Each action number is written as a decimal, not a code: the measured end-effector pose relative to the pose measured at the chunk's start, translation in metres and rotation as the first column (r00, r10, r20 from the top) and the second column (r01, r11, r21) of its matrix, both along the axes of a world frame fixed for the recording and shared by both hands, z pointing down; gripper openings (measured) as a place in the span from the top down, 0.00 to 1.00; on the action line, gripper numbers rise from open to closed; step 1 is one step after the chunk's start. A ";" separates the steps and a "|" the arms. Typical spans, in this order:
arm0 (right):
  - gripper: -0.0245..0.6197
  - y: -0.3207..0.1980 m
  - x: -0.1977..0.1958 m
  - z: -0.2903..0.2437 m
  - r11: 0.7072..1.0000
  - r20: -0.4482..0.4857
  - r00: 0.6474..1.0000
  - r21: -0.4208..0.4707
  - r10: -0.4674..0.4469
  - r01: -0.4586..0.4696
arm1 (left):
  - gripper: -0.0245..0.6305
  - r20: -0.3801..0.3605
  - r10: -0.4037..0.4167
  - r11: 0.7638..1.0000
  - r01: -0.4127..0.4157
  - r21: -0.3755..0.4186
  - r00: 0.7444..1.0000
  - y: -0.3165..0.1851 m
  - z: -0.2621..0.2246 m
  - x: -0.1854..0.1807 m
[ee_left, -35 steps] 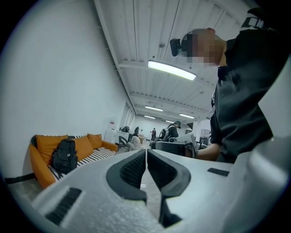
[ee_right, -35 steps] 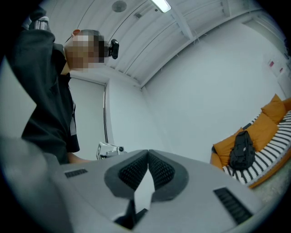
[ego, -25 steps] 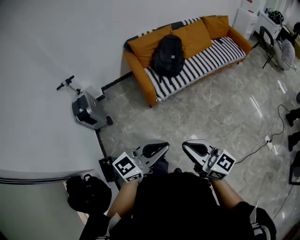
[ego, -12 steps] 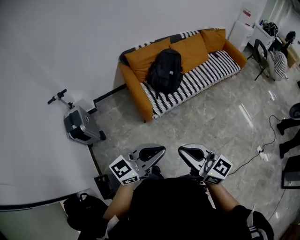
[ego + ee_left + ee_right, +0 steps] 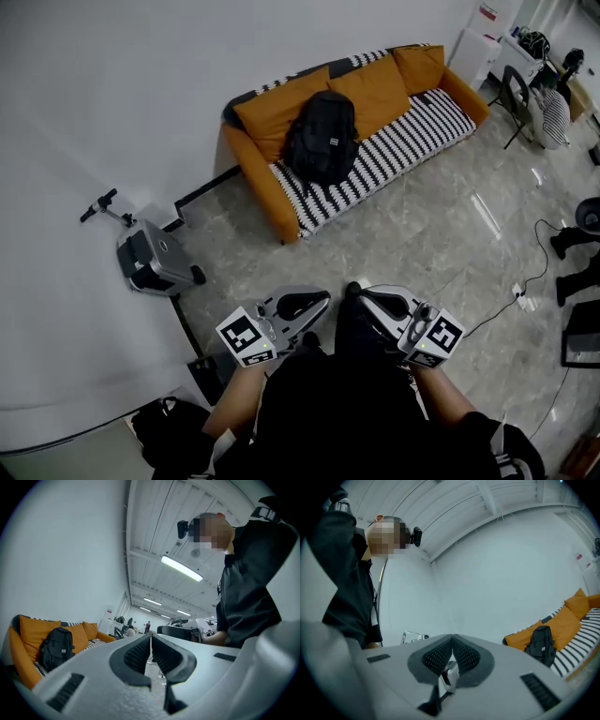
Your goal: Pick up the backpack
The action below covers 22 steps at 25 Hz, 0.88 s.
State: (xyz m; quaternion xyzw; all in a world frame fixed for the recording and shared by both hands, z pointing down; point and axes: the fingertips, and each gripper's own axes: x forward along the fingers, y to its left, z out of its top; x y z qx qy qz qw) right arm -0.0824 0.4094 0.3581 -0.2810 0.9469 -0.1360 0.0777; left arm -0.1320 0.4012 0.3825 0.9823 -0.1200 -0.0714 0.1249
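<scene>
At the far left, a grey wheeled machine with a handle stood against the white wall. Below it, near the bottom edge, a black bag lay on the floor. The left gripper was held out in front of the person's body, its marker cube toward the person. In the left gripper view its jaws were pressed together with nothing between them.

Well ahead of both grippers, the orange sofa stood along the wall with a black-and-white striped cover on its seat. The backpack sat upright on the left part of that seat, leaning back against the orange cushions, well apart from either gripper. It showed at the left in the left gripper view and at the right in the right gripper view.

The right gripper was held just beside the left one, at about the same height. Its jaws too were closed tight on nothing. Farther right, a cable ran across the grey stone floor, and a black chair stood past the sofa's far end.
</scene>
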 end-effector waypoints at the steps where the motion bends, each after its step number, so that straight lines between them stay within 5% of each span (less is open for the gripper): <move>1: 0.92 -0.007 0.004 0.003 1.000 0.003 1.000 0.003 0.001 -0.001 | 0.92 0.007 0.002 1.000 -0.002 0.004 1.000 -0.006 -0.001 0.004; 10: 0.92 -0.106 0.030 0.000 0.997 0.022 0.999 0.059 -0.041 0.039 | 0.92 0.081 -0.040 0.999 0.039 0.017 0.996 -0.093 -0.001 0.026; 22: 0.92 -0.207 0.118 -0.013 0.996 0.056 0.997 0.073 -0.058 0.053 | 0.92 0.099 -0.066 0.996 0.060 0.061 0.993 -0.193 -0.023 0.113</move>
